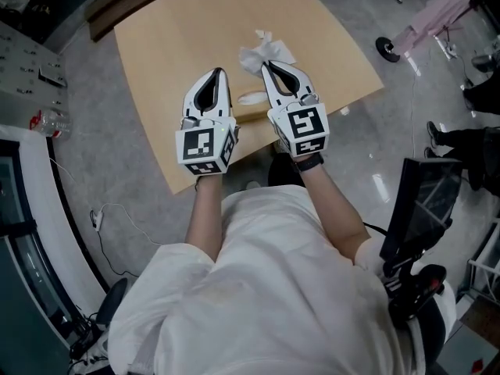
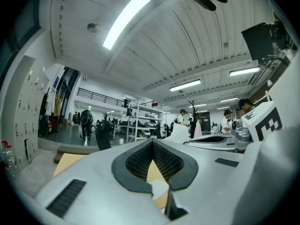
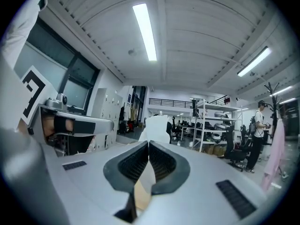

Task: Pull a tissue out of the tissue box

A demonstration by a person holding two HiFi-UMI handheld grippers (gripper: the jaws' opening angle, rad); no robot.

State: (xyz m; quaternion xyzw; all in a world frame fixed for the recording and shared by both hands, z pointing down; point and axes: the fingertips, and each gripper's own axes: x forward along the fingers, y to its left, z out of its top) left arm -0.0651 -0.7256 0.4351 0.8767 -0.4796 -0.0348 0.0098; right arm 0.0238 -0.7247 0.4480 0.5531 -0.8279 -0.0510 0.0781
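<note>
The person is holding 2 white two-jaw grippers side by side over the light wooden table [image 1: 195, 30], with both pointing away from the body.

The right claw [image 1: 266, 65] is sitting closed, its 2 ribbed black pads meeting at the tips [image 3: 149, 143]. It is pinching the lower edge of the crumpled white paper tissue [image 1: 262, 53]. In the right gripper view the tissue [image 3: 157, 125] is standing up just beyond the tips, pale against the room behind. In the head view the tissue is lying past the far end of the right claw, over the middle of the table.

The left claw [image 1: 219, 73] is also sitting closed, with nothing between its pads. In the left gripper view its tips [image 2: 153, 142] are touching, and only a sliver of table is showing through the gap behind them. The tissue [image 2: 180, 130] is showing in that view too, off to the right and apart from the left claw.

The flat wood-coloured tissue box [image 1: 250, 109] is resting on the table between the 2 grippers, near the table's front edge. Its pale oval slot is facing up, and the grippers are partly covering the box on both sides.

A clear plastic bottle [image 1: 51, 119] is lying on the grey floor [image 1: 117, 178], well to the left of the table.
</note>
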